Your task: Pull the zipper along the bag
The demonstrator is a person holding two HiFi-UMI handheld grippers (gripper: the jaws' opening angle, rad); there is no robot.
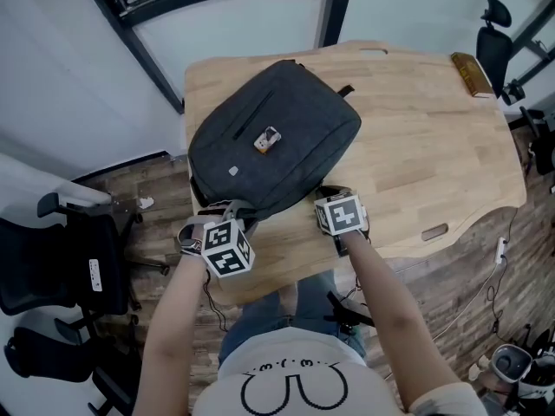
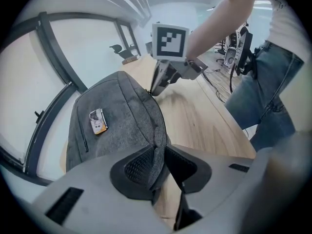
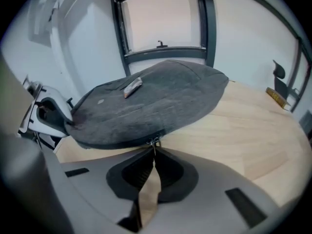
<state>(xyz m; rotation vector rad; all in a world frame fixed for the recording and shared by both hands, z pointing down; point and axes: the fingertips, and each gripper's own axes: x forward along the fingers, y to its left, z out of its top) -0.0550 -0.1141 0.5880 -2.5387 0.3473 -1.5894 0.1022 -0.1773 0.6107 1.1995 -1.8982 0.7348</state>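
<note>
- Head view: a dark grey bag (image 1: 273, 137) lies flat on the left half of the wooden bench (image 1: 425, 154). Its near edge is close to the bench's front edge, at the lower middle of the frame.
- Both tools are at that near edge. The left tool (image 1: 230, 211) is at the bag's lower left corner and the right tool (image 1: 329, 196) at its lower right, well apart along the edge.
- Left gripper view: the left tool (image 2: 158, 164) is pinching a raised fold of the bag's cloth between its pads. The right tool (image 2: 154, 91) shows in the upper middle of the frame, with its tips at the bag's far rim.
- Right gripper view: the right tool (image 3: 152, 155) is pressed nearly together on the small metal zipper pull (image 3: 154, 143). The pull sits at the bag's lower rim in the middle of the frame. The left tool (image 3: 48, 113) is at the far left, on the bag's end.
- Step in hand, as I judge it: the hold is set, with one tool anchoring the cloth and the other on the pull. The run along the zipper looks at or near its start. I cannot tell how much of the zipper is closed.
- The next move calls for drawing the pull along the rim, in line with the teeth. The left tool should hold the cloth taut so the bag neither slides nor bunches.
- Risk: the pull is thin and gripped only at the tips, so a sideways tug could slip it free.
</note>
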